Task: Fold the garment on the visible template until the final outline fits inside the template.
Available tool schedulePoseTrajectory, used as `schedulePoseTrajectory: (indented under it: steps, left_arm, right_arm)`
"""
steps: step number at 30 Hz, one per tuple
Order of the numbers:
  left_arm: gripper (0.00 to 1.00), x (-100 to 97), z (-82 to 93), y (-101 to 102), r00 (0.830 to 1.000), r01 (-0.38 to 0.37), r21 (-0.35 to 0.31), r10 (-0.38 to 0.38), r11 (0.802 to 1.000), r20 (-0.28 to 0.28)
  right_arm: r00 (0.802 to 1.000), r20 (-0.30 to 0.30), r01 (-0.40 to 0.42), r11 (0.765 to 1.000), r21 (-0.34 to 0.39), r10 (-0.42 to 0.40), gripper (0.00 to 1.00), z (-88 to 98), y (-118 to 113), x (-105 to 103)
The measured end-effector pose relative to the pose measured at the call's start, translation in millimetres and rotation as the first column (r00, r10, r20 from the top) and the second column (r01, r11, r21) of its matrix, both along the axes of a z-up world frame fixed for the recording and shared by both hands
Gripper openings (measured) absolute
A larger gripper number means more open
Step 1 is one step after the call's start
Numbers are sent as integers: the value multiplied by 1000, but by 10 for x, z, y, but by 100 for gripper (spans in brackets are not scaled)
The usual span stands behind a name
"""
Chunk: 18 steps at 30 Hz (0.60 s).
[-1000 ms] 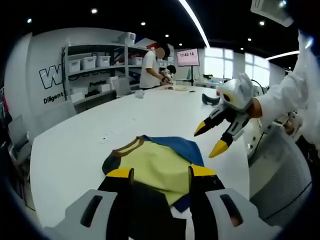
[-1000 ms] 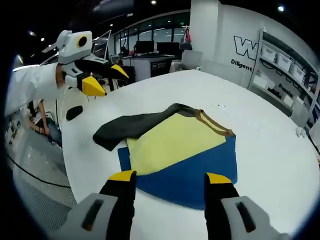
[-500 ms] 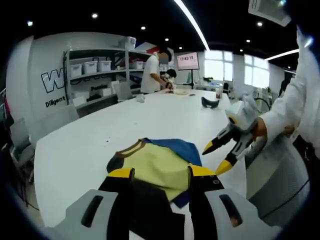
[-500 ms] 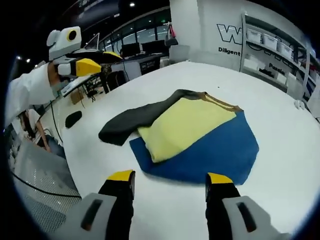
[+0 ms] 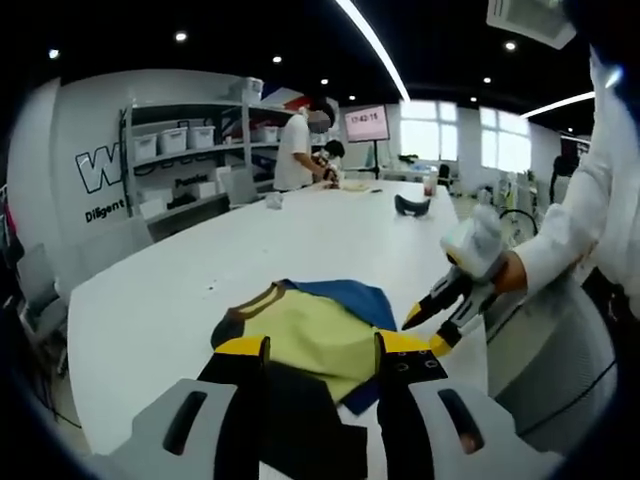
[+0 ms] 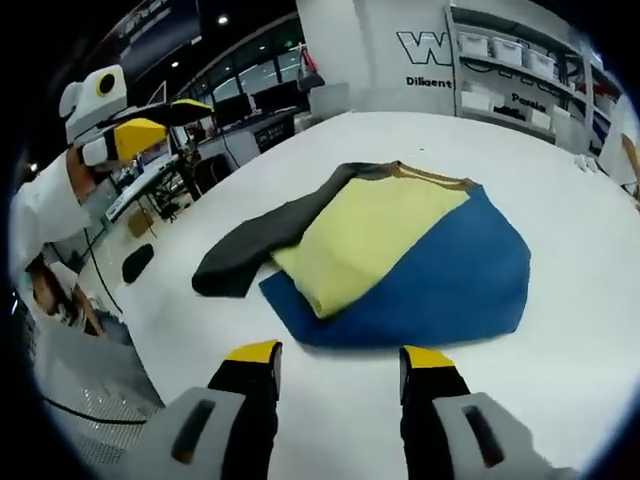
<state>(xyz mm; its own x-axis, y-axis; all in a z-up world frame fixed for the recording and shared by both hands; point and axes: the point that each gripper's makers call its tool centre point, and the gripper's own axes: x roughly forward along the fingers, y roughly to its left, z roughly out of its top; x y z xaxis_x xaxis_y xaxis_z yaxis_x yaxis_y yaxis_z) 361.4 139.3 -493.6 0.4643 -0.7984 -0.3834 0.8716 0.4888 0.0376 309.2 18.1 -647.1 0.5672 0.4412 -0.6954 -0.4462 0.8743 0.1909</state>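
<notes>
In the right gripper view the right gripper (image 6: 336, 362), jaws spread and holding nothing, hangs just short of the blue template mat (image 6: 450, 285) on the white table (image 6: 560, 190). The yellow garment with its dark grey sleeve (image 6: 250, 250) lies on the mat, dead ahead at twelve o'clock, its long axis running toward ten o'clock. The left gripper (image 5: 313, 352), also released, sits over the sleeve end — the nearer one.

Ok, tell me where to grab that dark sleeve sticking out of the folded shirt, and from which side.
Grip the dark sleeve at its loose rounded end, the part lying alone on the white table, clear of the yellow panel and the blue template. Probably come in low from the open table side with the right gripper, whose jaws stand open just short of the template.
</notes>
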Motion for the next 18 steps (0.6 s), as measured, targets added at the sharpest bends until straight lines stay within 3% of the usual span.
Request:
schedulePoseTrajectory:
  steps: [11,18]
  left_arm:
    - [38,-23,-17,28,1000,28,5,-28,1000,6]
    - [38,-9,-13,52,999,31,-1,-31,1000,12]
  right_arm:
    - [997,-54,57,997,42,-55,30,-110,137,-1]
    - [990,-96,104,993,52,-99,30,-194,156,20]
